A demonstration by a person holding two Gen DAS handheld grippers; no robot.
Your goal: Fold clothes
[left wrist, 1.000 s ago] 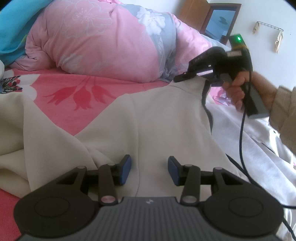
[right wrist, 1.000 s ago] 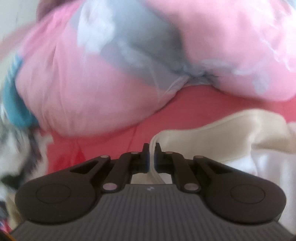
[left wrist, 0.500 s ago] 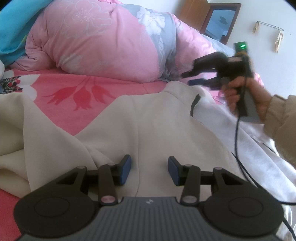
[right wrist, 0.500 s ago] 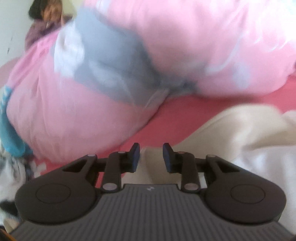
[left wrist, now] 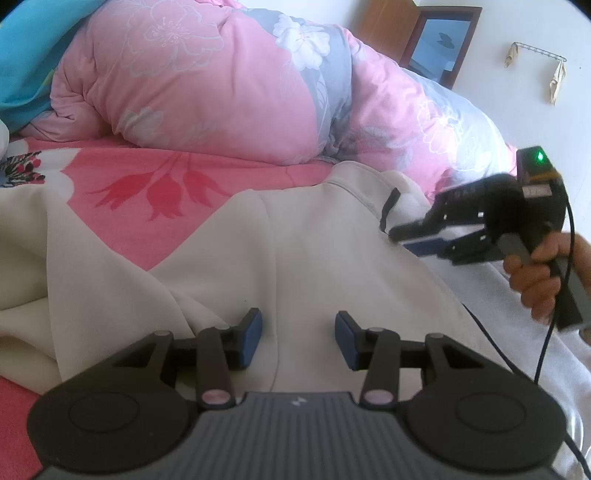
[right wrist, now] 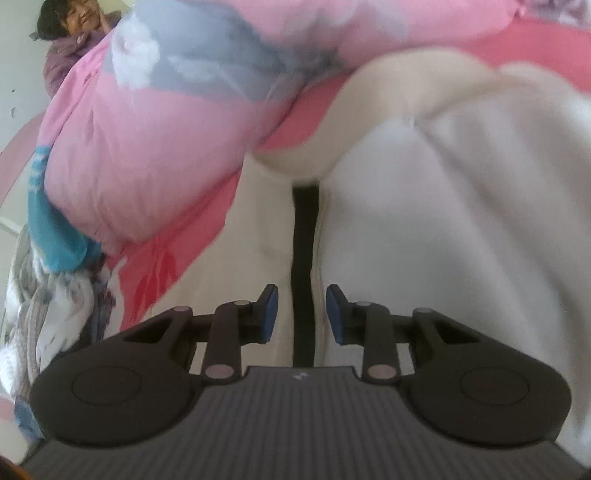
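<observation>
A cream garment (left wrist: 314,240) lies spread on the bed, its collar end toward the duvet. A black strap (left wrist: 388,206) runs along its collar edge. My left gripper (left wrist: 298,338) hovers open low over the garment's middle, with nothing pinched between its blue pads. My right gripper (left wrist: 410,238), held in a hand (left wrist: 535,284), sits at the garment's right side just below the collar. In the right wrist view the right gripper (right wrist: 302,314) is open and straddles the black strap (right wrist: 304,240). The pads stand clear of the strap, and the cream cloth (right wrist: 443,221) lies beneath.
A bulky pink and grey floral duvet (left wrist: 203,85) is heaped behind the garment. The pink tulip-print sheet (left wrist: 147,184) shows to the left. A white cloth (left wrist: 535,369) lies at the right under the gripper's cable. A seated person (right wrist: 70,29) is at the far side.
My right gripper let go of the collar, opened, and dropped down and rightward to the garment's right edge. The lifted collar fell flat. The left gripper stayed still.
</observation>
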